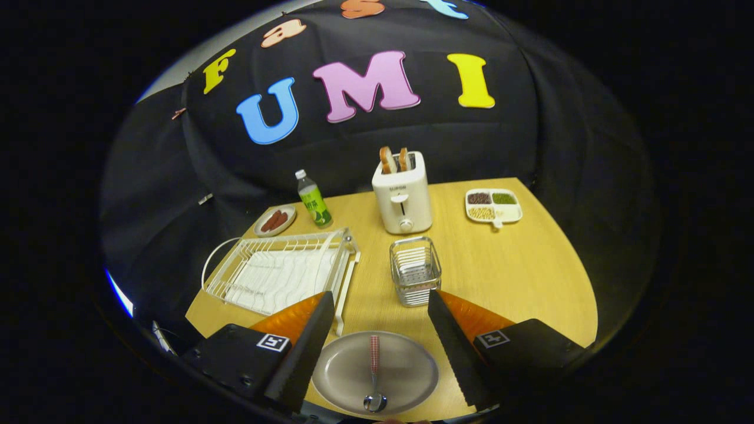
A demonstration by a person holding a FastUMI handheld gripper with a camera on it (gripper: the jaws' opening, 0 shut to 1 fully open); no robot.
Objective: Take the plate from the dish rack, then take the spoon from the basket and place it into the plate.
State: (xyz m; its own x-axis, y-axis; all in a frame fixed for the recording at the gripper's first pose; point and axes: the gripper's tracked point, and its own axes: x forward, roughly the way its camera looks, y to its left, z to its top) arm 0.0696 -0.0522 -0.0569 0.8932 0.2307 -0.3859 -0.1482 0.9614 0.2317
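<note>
Gripper view. The gripper (377, 353) is held above the near edge of a wooden table (518, 277). Its two fingers (306, 347) are spread wide apart and grip nothing.

Between the fingers, on the table, lies the plate (406, 371): a shallow, grey, oval dish, flat on the surface. The spoon (374, 377) lies in the plate, roughly along its middle. The bowl of the spoon points toward the camera, near the plate's near rim; the handle, with a red checked pattern, points away toward the basket. Neither finger touches the spoon or the plate.

Just beyond the right finger stands the basket (415, 271), a small square wire container, upright. Its contents are hard to make out; it appears to hold nothing tall.

Beyond the left finger sits the dish rack (277, 271), a white wire frame on a tray, lying along the left side of the table. No dish stands in its slots.

Behind the basket stands a white toaster (402, 197) with two slices of bread (394, 159) upright in its slots. Left of the toaster is a bottle (314, 200) with a green label, upright. Left of the bottle is a small plate of sausages (275, 221). Right of the toaster, well apart, is a white divided dish (493, 206) with three compartments of beans or grains.
</note>
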